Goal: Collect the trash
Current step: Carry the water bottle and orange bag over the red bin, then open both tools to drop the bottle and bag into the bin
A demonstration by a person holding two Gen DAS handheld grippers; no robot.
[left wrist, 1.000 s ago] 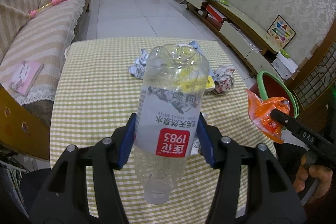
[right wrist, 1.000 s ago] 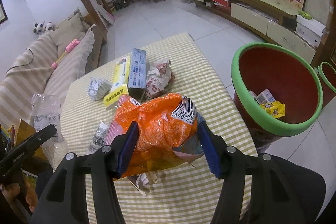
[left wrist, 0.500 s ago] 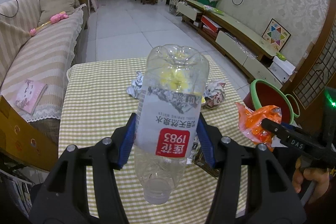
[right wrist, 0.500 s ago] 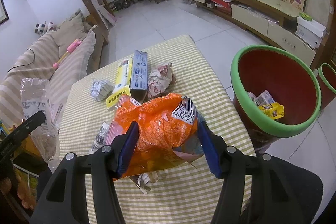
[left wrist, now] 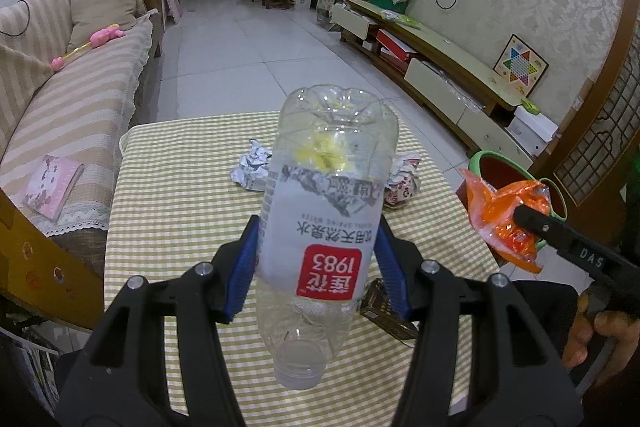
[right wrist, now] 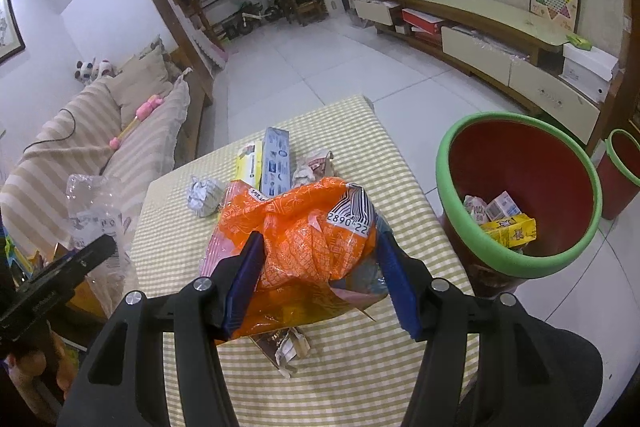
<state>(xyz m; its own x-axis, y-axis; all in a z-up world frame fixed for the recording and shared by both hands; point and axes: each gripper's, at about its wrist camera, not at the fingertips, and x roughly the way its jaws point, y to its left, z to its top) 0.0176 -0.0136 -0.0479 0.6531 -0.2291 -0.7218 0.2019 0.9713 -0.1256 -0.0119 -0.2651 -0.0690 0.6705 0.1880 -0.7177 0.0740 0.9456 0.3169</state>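
Note:
My left gripper (left wrist: 316, 259) is shut on an empty clear plastic bottle (left wrist: 324, 211) with a red 1983 label, held neck toward the camera above the checked table (left wrist: 176, 211). My right gripper (right wrist: 318, 269) is shut on a crumpled orange snack bag (right wrist: 304, 231), held above the table's right part. The bag also shows at the right of the left wrist view (left wrist: 504, 215). The bottle also shows at the left of the right wrist view (right wrist: 94, 203). A red bin with a green rim (right wrist: 568, 259) stands on the floor right of the table and holds several cartons.
On the table lie a crumpled foil ball (right wrist: 204, 195), a yellow box (right wrist: 248, 165), a blue box (right wrist: 276, 163), a crumpled wrapper (right wrist: 314, 167) and a brown wrapper (right wrist: 286, 347). A second bin (right wrist: 622, 171) stands further right. A striped sofa (left wrist: 60, 107) is on the left.
Both grippers have risen and pulled back with their loads, so the table looks smaller and further below. The grips have not changed.

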